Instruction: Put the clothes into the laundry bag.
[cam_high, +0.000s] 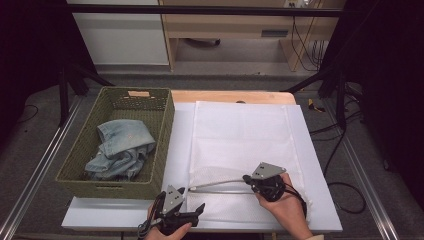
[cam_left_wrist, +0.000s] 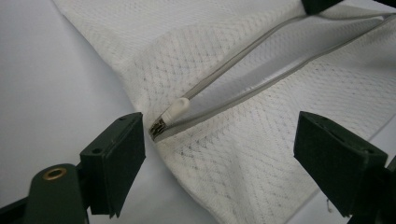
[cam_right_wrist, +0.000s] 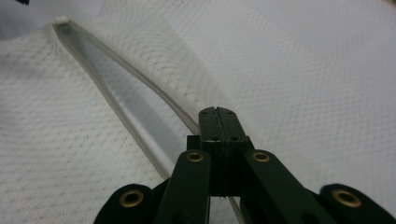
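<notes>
Your bench (cam_high: 320, 200) carries a white sheet with a white mesh laundry bag (cam_high: 240, 135) flat on it, its long axis running away from you. Left of the bag sits a woven green basket (cam_high: 165, 130) with a pair of jeans (cam_high: 122, 150) crumpled inside.

What matters for the next move is the bag's zipper opening (cam_high: 220, 186), which lies crosswise near your edge of the bench, between your 2 tools. It is parted into a narrow slit that is widest at your right and tapers to its closed end at your left.

Your right tool (cam_high: 248, 178) is clamped tight on the upper lip of that opening; in the right gripper view (cam_right_wrist: 217, 114) the 2 jaws meet with the zipper tape pinched between them.

Your left tool (cam_high: 200, 208) hangs with its jaws spread wide and nothing in them, just below the slit's left end. In the left gripper view (cam_left_wrist: 219, 154) the white zipper pull (cam_left_wrist: 177, 109) lies on the mesh just ahead, nearer the left-hand jaw.

So the left tool is the nearer one to that tapered end. I judge a short reach forward would take the lower lip there, letting you spread the mouth toward the basket side for the jeans.
</notes>
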